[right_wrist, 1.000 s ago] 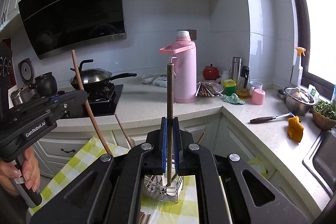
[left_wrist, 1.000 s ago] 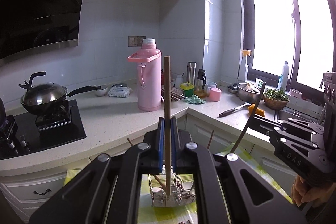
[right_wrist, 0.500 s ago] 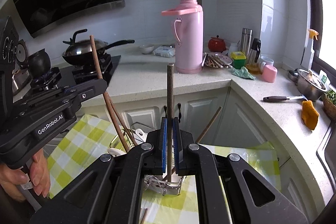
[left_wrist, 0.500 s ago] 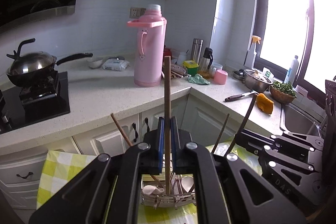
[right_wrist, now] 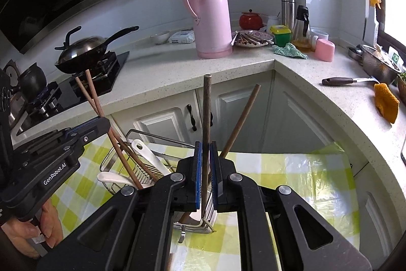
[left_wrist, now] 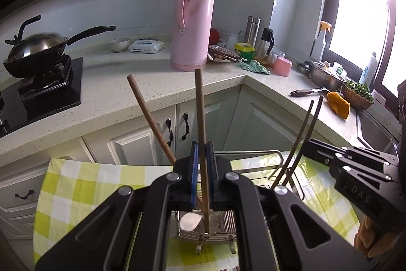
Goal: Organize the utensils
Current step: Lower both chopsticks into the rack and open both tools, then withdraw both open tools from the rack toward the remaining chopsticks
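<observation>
A green-and-white checked cloth [right_wrist: 291, 169] covers the low desk, and a wire utensil rack [right_wrist: 121, 164] stands directly on it. Behind, the speckled stone desk [right_wrist: 177, 67] turns a corner. On it stand a black hob [left_wrist: 50, 90] at the left, a pink thermos [right_wrist: 213, 9], a white bowl [left_wrist: 118, 44], a wipes packet [left_wrist: 146, 46], a plate of chopsticks [right_wrist: 253, 38], a green cloth [right_wrist: 289, 50], a pink cup [right_wrist: 325, 49], a dark-handled utensil [right_wrist: 340, 81] and an orange cloth [right_wrist: 385, 102].
</observation>
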`<control>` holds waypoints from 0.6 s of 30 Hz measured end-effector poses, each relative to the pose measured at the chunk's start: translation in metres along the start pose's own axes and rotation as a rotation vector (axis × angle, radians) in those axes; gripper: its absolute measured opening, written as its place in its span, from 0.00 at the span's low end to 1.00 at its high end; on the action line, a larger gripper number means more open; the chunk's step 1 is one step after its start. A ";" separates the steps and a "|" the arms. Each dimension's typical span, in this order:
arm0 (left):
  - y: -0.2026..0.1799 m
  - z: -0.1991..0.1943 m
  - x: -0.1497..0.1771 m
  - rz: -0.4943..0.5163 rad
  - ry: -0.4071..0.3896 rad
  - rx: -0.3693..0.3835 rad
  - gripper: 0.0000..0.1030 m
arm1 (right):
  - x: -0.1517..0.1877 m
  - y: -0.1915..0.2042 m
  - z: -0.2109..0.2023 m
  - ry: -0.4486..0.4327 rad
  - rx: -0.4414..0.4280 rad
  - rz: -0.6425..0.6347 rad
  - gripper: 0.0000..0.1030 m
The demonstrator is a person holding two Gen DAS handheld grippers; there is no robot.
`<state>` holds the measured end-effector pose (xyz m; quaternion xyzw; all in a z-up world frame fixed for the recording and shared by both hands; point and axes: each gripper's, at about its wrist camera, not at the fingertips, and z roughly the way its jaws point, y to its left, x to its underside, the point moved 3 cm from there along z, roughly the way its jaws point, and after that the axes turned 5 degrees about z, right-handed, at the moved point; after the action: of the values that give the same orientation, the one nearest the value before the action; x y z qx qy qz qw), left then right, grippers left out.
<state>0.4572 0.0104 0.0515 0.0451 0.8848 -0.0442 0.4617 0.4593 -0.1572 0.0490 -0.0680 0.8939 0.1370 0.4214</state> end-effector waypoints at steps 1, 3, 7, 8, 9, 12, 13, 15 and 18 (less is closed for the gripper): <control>0.001 0.001 0.001 -0.001 -0.002 -0.005 0.07 | 0.000 -0.002 0.000 -0.007 0.014 -0.001 0.09; 0.003 0.002 0.000 -0.003 -0.006 -0.016 0.11 | 0.000 -0.006 0.000 -0.016 0.031 0.008 0.10; 0.008 -0.002 0.001 -0.014 -0.029 -0.032 0.32 | 0.001 -0.017 -0.003 -0.032 0.034 0.040 0.24; 0.009 -0.003 0.001 -0.014 -0.033 -0.035 0.33 | 0.000 -0.019 -0.004 -0.035 0.035 0.044 0.26; 0.009 -0.005 0.001 -0.016 -0.037 -0.035 0.34 | 0.000 -0.021 -0.005 -0.036 0.036 0.047 0.26; 0.009 -0.012 0.003 -0.013 -0.049 -0.043 0.39 | 0.003 -0.024 -0.009 -0.038 0.033 0.051 0.26; 0.009 -0.015 0.004 -0.010 -0.053 -0.047 0.42 | 0.004 -0.025 -0.011 -0.041 0.031 0.054 0.26; 0.009 -0.020 0.007 -0.006 -0.058 -0.053 0.46 | 0.005 -0.026 -0.016 -0.048 0.026 0.060 0.26; 0.010 -0.031 0.014 -0.010 -0.070 -0.062 0.55 | 0.010 -0.026 -0.025 -0.055 0.020 0.065 0.26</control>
<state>0.4255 0.0248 0.0577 0.0249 0.8693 -0.0205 0.4932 0.4407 -0.1899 0.0518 -0.0311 0.8849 0.1437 0.4420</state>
